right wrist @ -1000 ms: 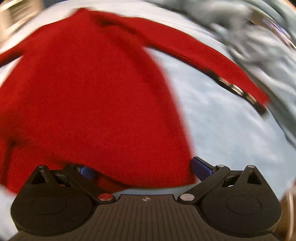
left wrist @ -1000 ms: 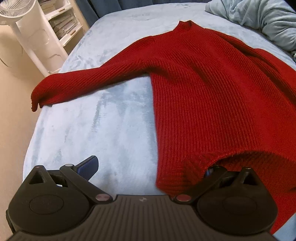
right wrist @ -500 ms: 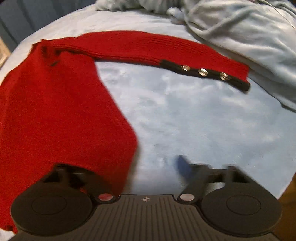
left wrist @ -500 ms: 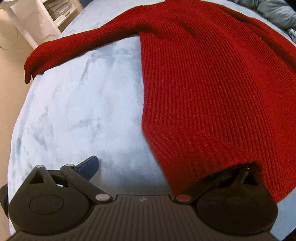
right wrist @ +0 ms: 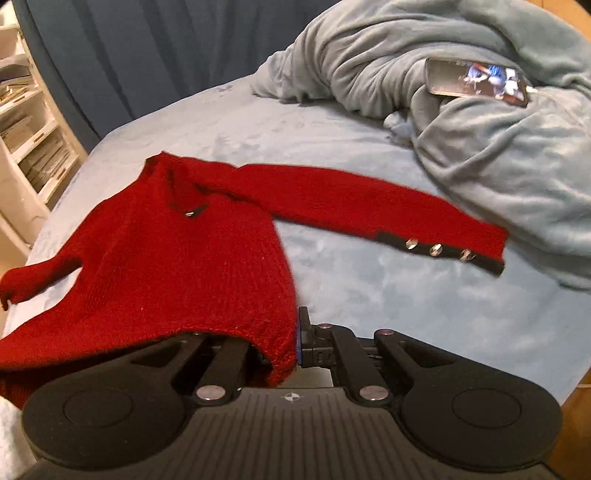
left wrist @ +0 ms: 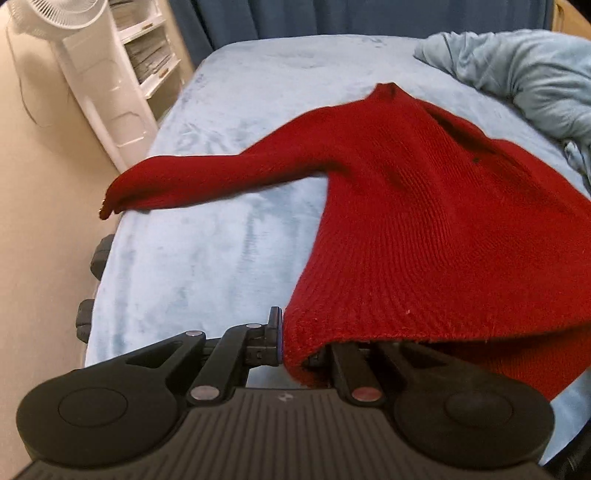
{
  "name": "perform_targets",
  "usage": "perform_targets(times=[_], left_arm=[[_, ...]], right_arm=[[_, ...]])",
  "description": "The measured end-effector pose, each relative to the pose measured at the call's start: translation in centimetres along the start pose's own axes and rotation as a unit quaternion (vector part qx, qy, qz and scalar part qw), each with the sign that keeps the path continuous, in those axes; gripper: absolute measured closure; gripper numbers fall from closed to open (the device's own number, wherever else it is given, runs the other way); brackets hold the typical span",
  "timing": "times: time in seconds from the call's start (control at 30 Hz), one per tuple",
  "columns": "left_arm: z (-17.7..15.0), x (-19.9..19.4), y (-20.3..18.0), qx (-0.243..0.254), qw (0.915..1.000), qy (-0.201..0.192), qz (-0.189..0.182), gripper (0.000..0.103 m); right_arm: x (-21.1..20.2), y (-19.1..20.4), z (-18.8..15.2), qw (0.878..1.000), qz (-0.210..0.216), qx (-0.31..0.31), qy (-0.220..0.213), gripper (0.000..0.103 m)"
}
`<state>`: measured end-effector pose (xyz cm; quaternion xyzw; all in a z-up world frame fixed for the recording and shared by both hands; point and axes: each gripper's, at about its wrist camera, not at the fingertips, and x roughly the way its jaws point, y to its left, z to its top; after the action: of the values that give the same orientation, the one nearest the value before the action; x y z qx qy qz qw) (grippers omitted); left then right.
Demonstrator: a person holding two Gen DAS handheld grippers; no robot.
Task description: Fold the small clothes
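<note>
Pale blue bedding covers the bed point(left wrist: 207, 266) where a red sweater point(left wrist: 424, 221) lies face down, neck toward the far curtain and both sleeves spread. A second ago both pairs of fingers stood wide at the hem; they have just been closing, and now the left gripper point(left wrist: 282, 338) is clenched on the hem's left corner and the right gripper point(right wrist: 295, 343) on its right corner, the knit pinched between each pair. The hem now hangs lifted off the bed, so the first fold, bottom edge toward the neck, looks ready to begin. Only the right wrist view shows the buttoned cuff point(right wrist: 439, 251), the crumpled blanket point(right wrist: 480, 140) and a phone point(right wrist: 476, 81) resting on it; only the left shows the white fan point(left wrist: 55, 18) and the far sleeve end hanging over the bed's edge.
</note>
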<state>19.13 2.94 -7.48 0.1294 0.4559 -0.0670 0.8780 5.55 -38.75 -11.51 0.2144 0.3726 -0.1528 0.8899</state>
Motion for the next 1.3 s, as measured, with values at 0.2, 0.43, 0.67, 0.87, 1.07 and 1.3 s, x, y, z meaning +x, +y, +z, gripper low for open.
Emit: perform_targets(times=[0.2,0.43,0.67,0.87,1.07,1.3], left_arm=[[-1.0,-1.3,1.0,0.011,0.9996,-0.019,0.019,0.098],[-4.1,2.1,-0.1,0.029,0.9987,-0.009,0.042,0.062],[-6.4,4.6,-1.8,0.048,0.9981,0.025,0.031,0.051],[-7.3,6.6,-0.7,0.029,0.9986,0.044,0.01,0.036],[-6.9,8.1,0.2,0.04,0.9965,0.072,-0.009,0.024],[-6.2,8.5,1.0,0.04,0.9934,0.102,-0.031,0.021]], right_arm=[[-1.7,1.1,-0.1,1.0,0.008,0.005,-0.018,0.1],[-0.7,-0.5,-0.8,0.999,-0.003,0.041,0.007,0.1],[-0.1,0.1,-0.3,1.0,-0.004,0.006,0.016,0.1],[-0.1,1.7,0.4,0.999,0.004,-0.034,0.018,0.1],[1.0,3.5,2.2,0.994,-0.028,-0.088,0.054,0.1],[3.1,7.0,3.1,0.983,-0.032,-0.159,0.082,0.1]])
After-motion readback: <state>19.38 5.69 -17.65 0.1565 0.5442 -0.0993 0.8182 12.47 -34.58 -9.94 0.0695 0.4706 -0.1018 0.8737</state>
